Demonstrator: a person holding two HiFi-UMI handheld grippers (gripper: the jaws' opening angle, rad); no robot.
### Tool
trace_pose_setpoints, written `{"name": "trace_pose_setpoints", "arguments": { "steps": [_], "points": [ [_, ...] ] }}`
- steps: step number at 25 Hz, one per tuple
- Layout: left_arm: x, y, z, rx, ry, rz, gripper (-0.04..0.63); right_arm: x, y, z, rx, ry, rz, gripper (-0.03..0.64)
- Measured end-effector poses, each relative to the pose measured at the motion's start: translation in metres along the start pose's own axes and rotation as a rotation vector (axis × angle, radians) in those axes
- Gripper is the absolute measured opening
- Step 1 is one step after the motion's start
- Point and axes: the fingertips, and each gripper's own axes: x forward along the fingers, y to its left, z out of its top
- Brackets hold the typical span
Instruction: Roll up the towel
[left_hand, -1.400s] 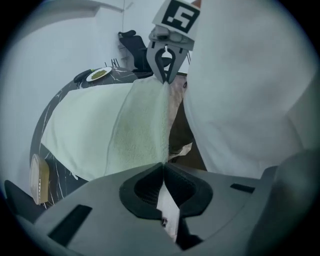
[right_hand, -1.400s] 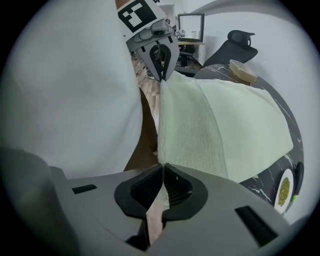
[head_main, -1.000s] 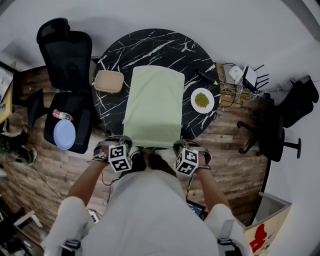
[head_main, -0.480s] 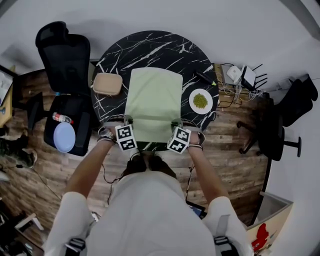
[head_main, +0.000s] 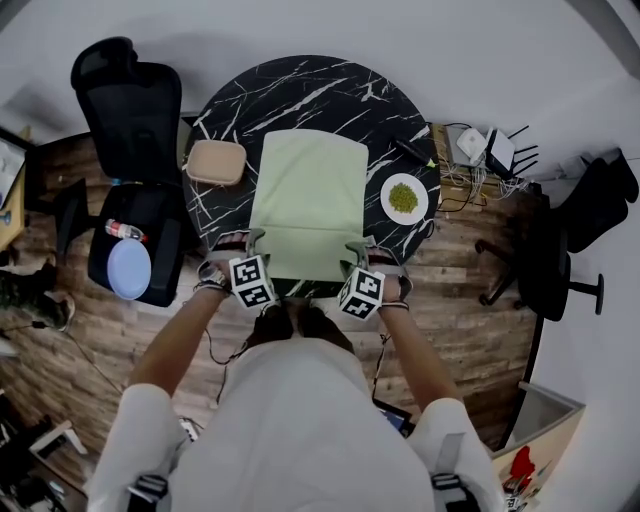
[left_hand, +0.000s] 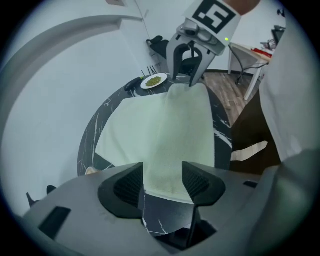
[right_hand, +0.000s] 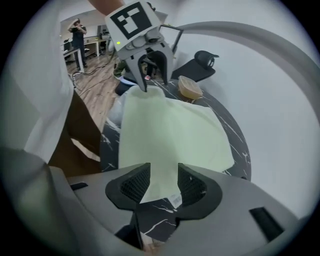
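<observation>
**Between both pairs of jaws: a towel hem being let go**

Between the pads of our left gripper (left_hand: 162, 176) lies the near hem of the pale green towel (left_hand: 160, 125). The jaws are opening around it, and the pads stand clear of the cloth. Our right gripper (right_hand: 164, 182) is doing the same at the other near corner: jaws parting, hem between them, nothing pressed. Ahead of both tools the towel lies flat across the round black marble table (head_main: 300, 90), and bare marble shows just behind the jaws.

We think the main risk is the start of the roll. If we let go before the hem is tucked over, it may simply lie flat again and leave no first turn. If one corner sits further ahead than the other, the roll would probably come out skewed. The marble looks smooth, so a forward push could slide the whole towel instead of curling it. That would carry it toward the plate of green food (head_main: 404, 199) ahead of the right gripper and to its right, or the beige box (head_main: 216, 163) ahead-left of the left one.

A second ago both grippers were shut and closer to us, at the table's near rim where the towel overhung. Now they sit further in over the table with jaws spreading, and less towel shows behind them.
</observation>
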Motion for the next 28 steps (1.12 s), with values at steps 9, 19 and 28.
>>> {"name": "trace_pose_setpoints", "arguments": {
  "steps": [9,19,28],
  "points": [
    [0.015,-0.091,-0.008,0.123,0.052,-0.166,0.179,0.017,0.092,0.001,-0.106,0.038,0.193,0.14],
    [0.041,-0.088,-0.014,0.131,0.119,-0.16,0.044,0.042,0.082,-0.006,-0.095,0.104,0.164,0.023],
    [0.022,-0.09,-0.01,0.141,0.093,-0.2,0.026,0.024,0.089,-0.006,-0.053,0.1,0.235,0.006]
  ]
}}
